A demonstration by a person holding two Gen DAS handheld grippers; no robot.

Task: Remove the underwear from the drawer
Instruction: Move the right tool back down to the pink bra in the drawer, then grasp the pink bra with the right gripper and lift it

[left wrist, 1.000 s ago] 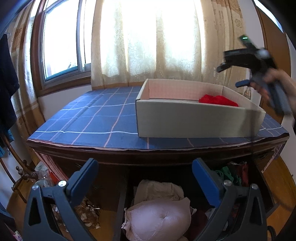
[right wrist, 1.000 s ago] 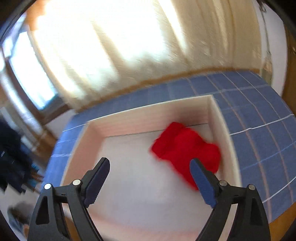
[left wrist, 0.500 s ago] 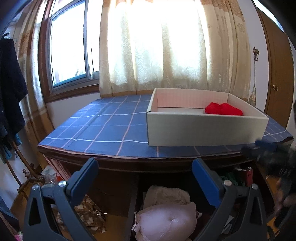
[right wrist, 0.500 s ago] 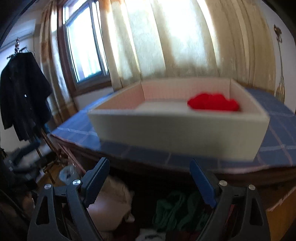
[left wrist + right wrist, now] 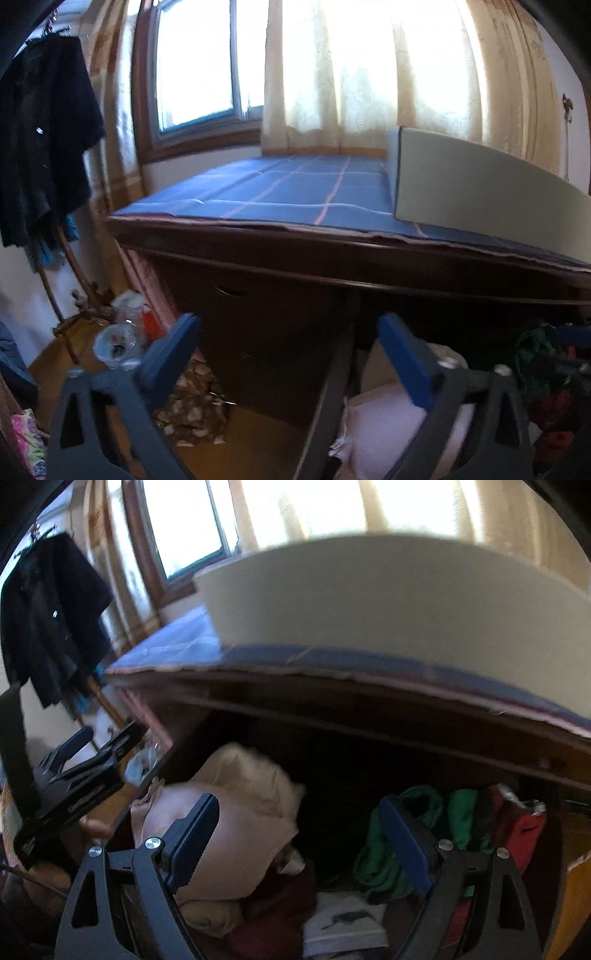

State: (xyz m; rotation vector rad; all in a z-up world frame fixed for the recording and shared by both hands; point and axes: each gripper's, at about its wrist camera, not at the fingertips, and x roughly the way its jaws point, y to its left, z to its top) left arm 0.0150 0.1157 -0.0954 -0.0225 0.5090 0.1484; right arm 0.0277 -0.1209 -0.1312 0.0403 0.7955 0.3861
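**Both grippers spread over the open drawer**

Right wrist view takes in the dark wooden dresser (image 5: 369,709), and everything else sits around it. On top of the dresser lies a blue checked cloth (image 5: 295,192), and on that cloth, toward the dresser's right end, stands a pale cardboard box (image 5: 388,598). Behind the dresser hang cream curtains (image 5: 369,74) over a bright window (image 5: 195,62); off the dresser's left end a dark coat (image 5: 40,122) hangs from a stand.

Below the dresser's top edge the drawer (image 5: 155,771) stands pulled out and stuffed with underwear. A pale pink padded bra (image 5: 236,834) lies at the drawer's left side with a cream garment (image 5: 251,775) behind it, a dark red piece (image 5: 280,897) in front, a green tangle (image 5: 384,864) further right, and a red item (image 5: 524,827) at the far right.

My eye goes to the right gripper (image 5: 299,838) above the drawer: its blue pads are spread wide, nothing between them, the bra and the green tangle below. The left gripper (image 5: 288,350) is equally spread and empty, beside the drawer's left wall, in front of the dresser's closed drawer fronts.
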